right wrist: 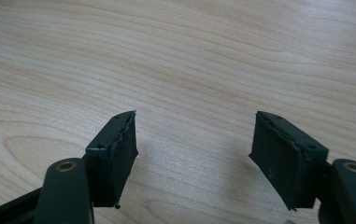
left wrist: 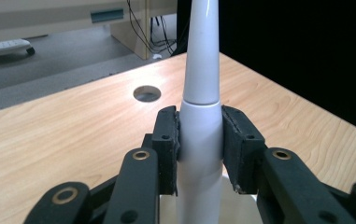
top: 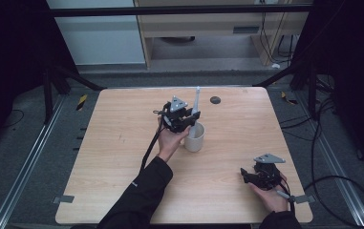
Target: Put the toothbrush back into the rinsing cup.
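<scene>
White toothbrush handle (left wrist: pixel 201 135) stands upright, lower end inside the white cup (top: pixel 195 138) near table centre; long axis vertical, tip up. Left gripper (top: pixel 189 118) pinches it at mid-body, pads (left wrist: pixel 165 149) pressed on both sides, directly above the cup. Right gripper (right wrist: pixel 194 158) rests well apart at the near right edge, jaws spread, holding nothing. Cable hole (top: pixel 215 99) lies beyond the cup; the cup rim is the only likely obstruction.

The left gripper (top: pixel 187 119) is reaching out over mid-table on an outstretched, dark-sleeved forearm, its jaws pressing in tight. The right gripper (top: pixel 250 175) is sitting low near the person's side, its jaws gaping wide, pointing left.
</scene>
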A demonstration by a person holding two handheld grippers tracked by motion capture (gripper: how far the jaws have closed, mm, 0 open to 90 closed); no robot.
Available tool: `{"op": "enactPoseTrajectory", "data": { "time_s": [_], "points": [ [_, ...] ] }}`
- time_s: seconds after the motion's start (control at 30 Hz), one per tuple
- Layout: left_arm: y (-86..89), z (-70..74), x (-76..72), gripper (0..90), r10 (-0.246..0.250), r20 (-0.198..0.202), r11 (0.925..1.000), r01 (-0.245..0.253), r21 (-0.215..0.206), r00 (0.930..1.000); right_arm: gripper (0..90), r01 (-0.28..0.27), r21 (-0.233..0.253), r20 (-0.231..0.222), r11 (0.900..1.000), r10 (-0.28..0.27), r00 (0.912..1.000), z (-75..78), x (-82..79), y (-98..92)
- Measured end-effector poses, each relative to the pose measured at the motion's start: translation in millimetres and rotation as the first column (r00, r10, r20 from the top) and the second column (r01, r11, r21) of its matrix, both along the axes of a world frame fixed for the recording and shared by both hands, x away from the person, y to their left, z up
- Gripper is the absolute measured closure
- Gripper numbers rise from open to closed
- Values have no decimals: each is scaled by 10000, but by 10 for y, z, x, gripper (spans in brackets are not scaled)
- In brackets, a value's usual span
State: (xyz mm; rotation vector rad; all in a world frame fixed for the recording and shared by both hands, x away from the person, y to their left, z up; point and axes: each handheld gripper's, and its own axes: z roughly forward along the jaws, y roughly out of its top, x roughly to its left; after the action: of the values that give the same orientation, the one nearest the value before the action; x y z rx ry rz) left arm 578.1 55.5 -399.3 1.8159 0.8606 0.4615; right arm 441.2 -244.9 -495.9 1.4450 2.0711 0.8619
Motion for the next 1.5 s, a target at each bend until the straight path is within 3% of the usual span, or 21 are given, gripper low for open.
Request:
{"op": "enactPoseTrajectory", "data": {
  "time_s": [0.47,0.9,1.27,1.5],
  "points": [
    [-29,-152,11,669,-121,-545,9984,151,546,9984,309,-5,-9,-7,10000,5,10000,1,-1,6],
    [-5,-159,-18,653,-203,-520,9982,232,548,9984,305,-26,-22,19,10000,26,10000,0,-1,12],
    [111,-147,-108,604,-326,-327,9965,350,761,9989,303,-36,-97,5,9999,36,10000,0,1,14],
    [321,-57,-253,583,-378,-296,9959,401,813,9988,300,14,-28,-4,10000,-14,10000,4,-7,10]
  ]
}}
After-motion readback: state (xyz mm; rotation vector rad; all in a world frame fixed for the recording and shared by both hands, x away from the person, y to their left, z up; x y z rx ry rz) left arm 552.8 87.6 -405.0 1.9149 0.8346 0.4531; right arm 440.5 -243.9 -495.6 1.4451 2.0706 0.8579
